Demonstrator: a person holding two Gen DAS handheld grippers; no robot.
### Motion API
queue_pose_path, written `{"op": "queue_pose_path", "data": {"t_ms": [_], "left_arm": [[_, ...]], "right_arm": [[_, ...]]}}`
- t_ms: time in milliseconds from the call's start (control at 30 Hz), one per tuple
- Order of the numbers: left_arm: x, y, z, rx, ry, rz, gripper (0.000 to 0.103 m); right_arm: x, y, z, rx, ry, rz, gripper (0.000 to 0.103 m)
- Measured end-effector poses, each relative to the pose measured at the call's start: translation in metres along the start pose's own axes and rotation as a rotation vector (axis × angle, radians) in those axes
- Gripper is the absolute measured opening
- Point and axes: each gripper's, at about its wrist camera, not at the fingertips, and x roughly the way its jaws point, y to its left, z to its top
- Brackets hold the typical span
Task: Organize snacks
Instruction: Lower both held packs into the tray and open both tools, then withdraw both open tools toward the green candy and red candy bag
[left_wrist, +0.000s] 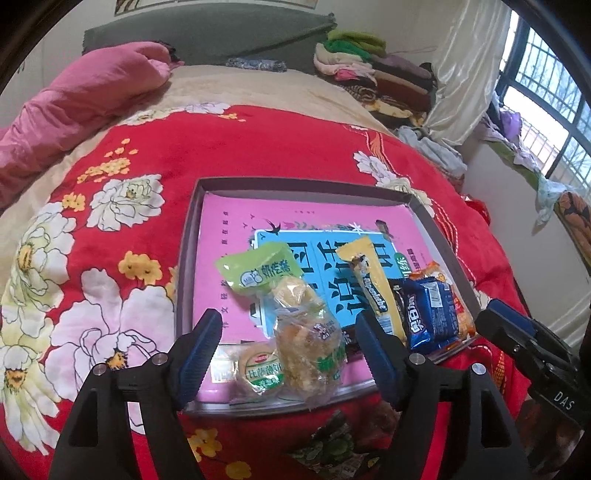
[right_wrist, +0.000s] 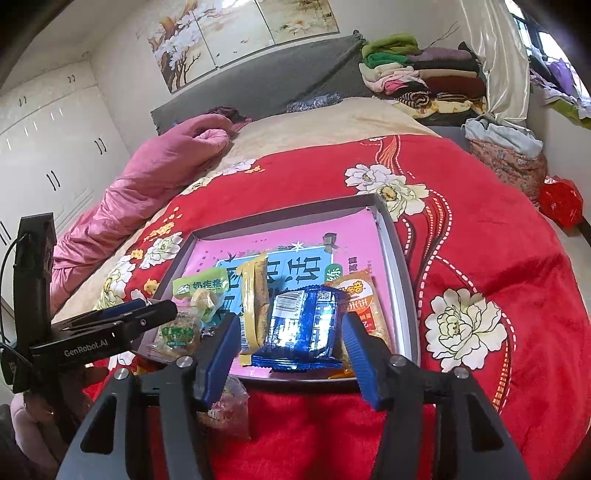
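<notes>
Hovering over tray (left_wrist: 192, 236): left gripper (left_wrist: 291, 354), right gripper (right_wrist: 291, 354), jaws spread, seemingly empty.

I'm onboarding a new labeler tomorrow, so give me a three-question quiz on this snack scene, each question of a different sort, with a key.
1. True or false: the left gripper is shut on the clear pastry packet.
2. Multiple choice: the blue cookie packet lies between which two packets in the tray? A) yellow bar packet and orange packet B) green packet and round pastry C) two blue packets
3. Fill in: the tray rests on a ____ floral blanket.

Key: 1 false, both fingers stand apart; the right gripper is open too. 2 A. 3 red.
</notes>
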Motion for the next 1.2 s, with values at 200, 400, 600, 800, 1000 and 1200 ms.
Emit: {"op": "queue_pose_path", "data": {"t_ms": [200, 400, 600, 800, 1000, 1200], "left_arm": [[-0.006, -0.002, 0.000, 0.012, -0.010, 0.002, 0.079], [-0.018, -0.005, 0.001, 0.042, -0.046, 0.018, 0.079], [-0.031, 0.000, 0.001, 0.035, -0.064, 0.020, 0.079], [-0.045, 0.010, -0.003, 0.020, -0.078, 0.012, 0.079], [-0.054, 0.016, -0.015, 0.019, -0.058, -0.004, 0.079], [-0.058, 0.014, -0.026, 0.017, -0.038, -0.008, 0.079]], "right_arm": [[-0.003, 0.001, 0.000, 0.000, -0.004, -0.002, 0.059], [-0.007, 0.005, 0.001, -0.004, -0.015, 0.002, 0.061], [-0.010, 0.010, -0.001, -0.009, -0.015, 0.015, 0.062], [-0.012, 0.015, -0.004, -0.008, -0.007, 0.035, 0.063], [-0.014, 0.021, -0.012, -0.007, 0.016, 0.058, 0.063], [-0.014, 0.029, -0.022, -0.021, 0.045, 0.068, 0.063]]}}
